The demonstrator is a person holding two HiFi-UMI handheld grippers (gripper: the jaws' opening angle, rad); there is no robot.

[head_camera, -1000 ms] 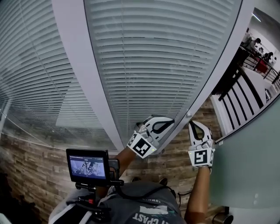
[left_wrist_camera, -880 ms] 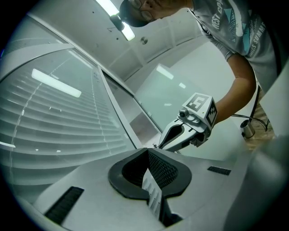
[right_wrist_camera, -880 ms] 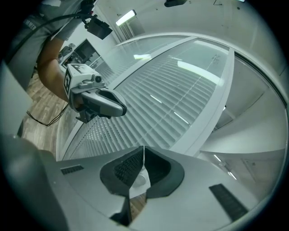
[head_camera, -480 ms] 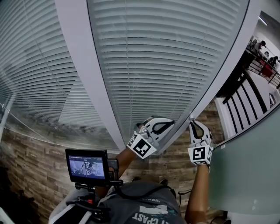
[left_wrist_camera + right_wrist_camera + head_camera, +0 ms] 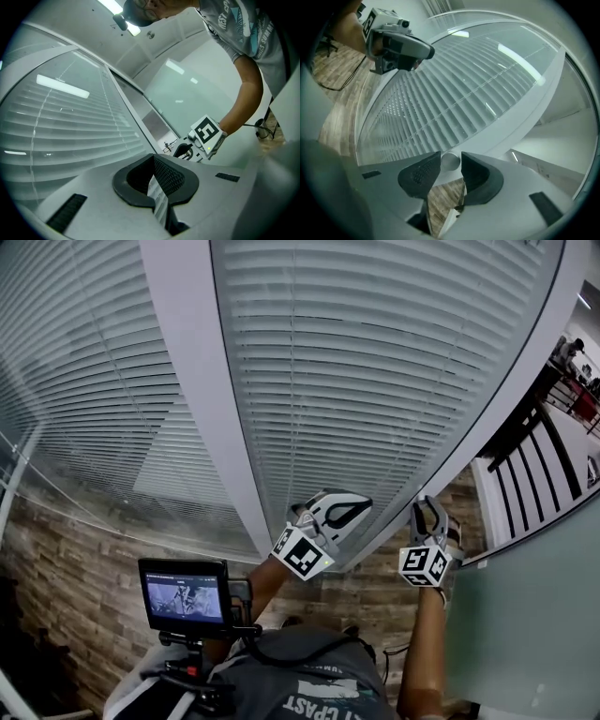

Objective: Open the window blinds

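White slatted blinds [image 5: 356,381] hang shut behind the glass, and I also see them in the right gripper view [image 5: 454,89]. A small round silver knob [image 5: 450,161] sits on the sloping white frame [image 5: 497,418]. My right gripper [image 5: 427,505] [image 5: 451,164] has just been opening. Its jaws stand apart with the knob at their tips, and the pads do not press on it. My left gripper [image 5: 364,505] [image 5: 153,159] is shut and empty, held near the bottom of the blinds, left of the right one.
A brick-pattern wall [image 5: 75,549] runs below the window. A small monitor [image 5: 186,594] is mounted at the person's chest. At the right are dark slats [image 5: 534,460] and a frosted glass panel [image 5: 534,615]. A wide white mullion [image 5: 202,399] splits the window.
The right gripper's jaws have gone from shut to open, and its tips now sit at the knob. The left gripper has barely shifted.
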